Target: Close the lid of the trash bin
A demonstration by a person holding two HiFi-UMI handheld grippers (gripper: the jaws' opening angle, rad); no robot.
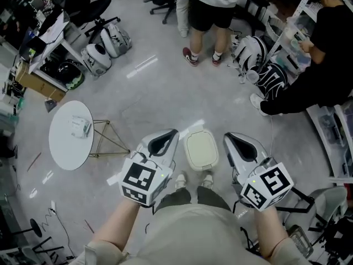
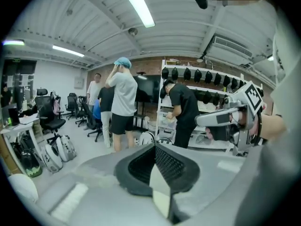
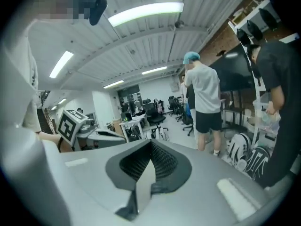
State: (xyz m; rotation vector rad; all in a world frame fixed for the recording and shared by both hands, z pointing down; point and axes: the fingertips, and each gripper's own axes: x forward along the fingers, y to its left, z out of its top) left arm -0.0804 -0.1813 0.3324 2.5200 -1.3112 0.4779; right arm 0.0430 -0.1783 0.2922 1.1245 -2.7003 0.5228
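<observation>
A small cream trash bin (image 1: 201, 149) stands on the floor just ahead of the person's shoes, and from above its lid looks flat and down. My left gripper (image 1: 165, 139) is held up to the left of the bin and my right gripper (image 1: 240, 142) to its right; neither touches it. Both are shut with nothing between the jaws. In the left gripper view the left gripper (image 2: 154, 149) points level into the room, with the right gripper (image 2: 235, 116) off to the side. The right gripper (image 3: 150, 144) also points level in its own view. Neither gripper view shows the bin.
A round white table (image 1: 66, 142) on a wire stand sits at the left with a small object on it. Backpacks (image 1: 105, 48) lie by desks at the far left. One person (image 1: 209, 10) stands ahead and another (image 1: 320, 65) bends at shelves on the right.
</observation>
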